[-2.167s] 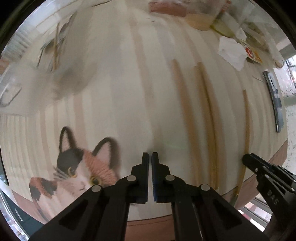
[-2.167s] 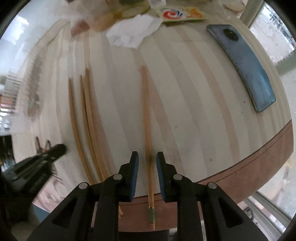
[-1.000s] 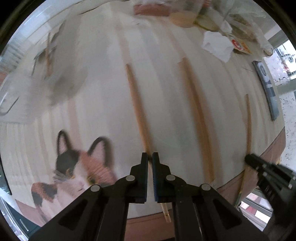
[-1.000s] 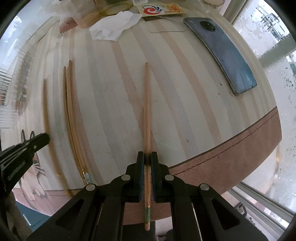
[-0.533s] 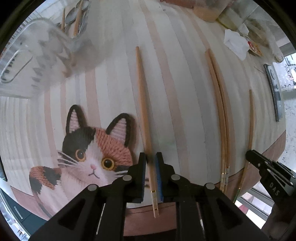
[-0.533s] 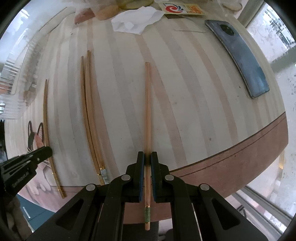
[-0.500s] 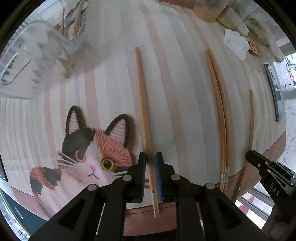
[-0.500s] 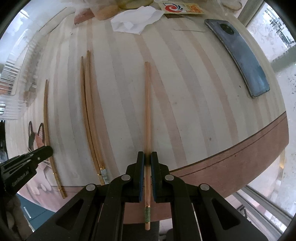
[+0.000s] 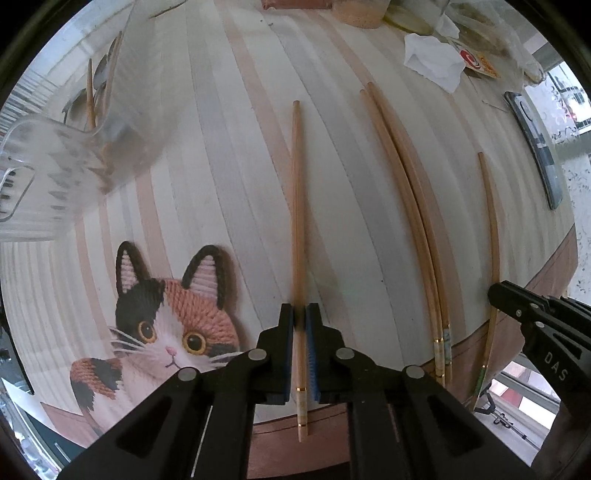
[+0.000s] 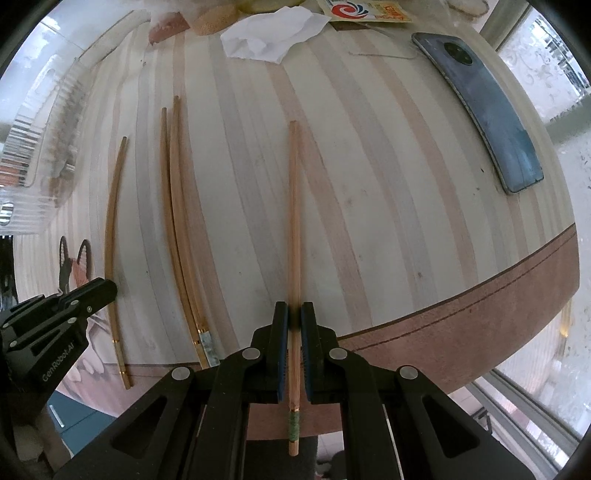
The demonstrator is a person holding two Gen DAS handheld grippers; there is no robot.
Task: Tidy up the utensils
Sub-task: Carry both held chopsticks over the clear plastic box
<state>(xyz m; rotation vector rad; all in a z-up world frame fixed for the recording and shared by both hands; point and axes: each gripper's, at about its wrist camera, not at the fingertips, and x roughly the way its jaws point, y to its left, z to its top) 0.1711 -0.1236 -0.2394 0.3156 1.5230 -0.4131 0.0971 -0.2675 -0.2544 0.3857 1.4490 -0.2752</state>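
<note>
Gripping one chopstick (image 9: pixel 297 221) (image 10: pixel 293 229) each, both grippers (image 9: pixel 299 314) (image 10: pixel 294 314); phone (image 10: pixel 491 122) clearest from right wrist.

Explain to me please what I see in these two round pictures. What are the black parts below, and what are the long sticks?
The black parts are two hand-held grippers, each carrying a wide-angle camera that looks along its fingers, so each round picture is one gripper's own view. In the left view, the left gripper is shut on a chopstick. In the right view, the right gripper is shut on another chopstick with a green band near its end. Between them a pair of chopsticks lies on the striped table. Also there: a cat-shaped mat, a phone, a crumpled tissue and a clear plastic container.
</note>
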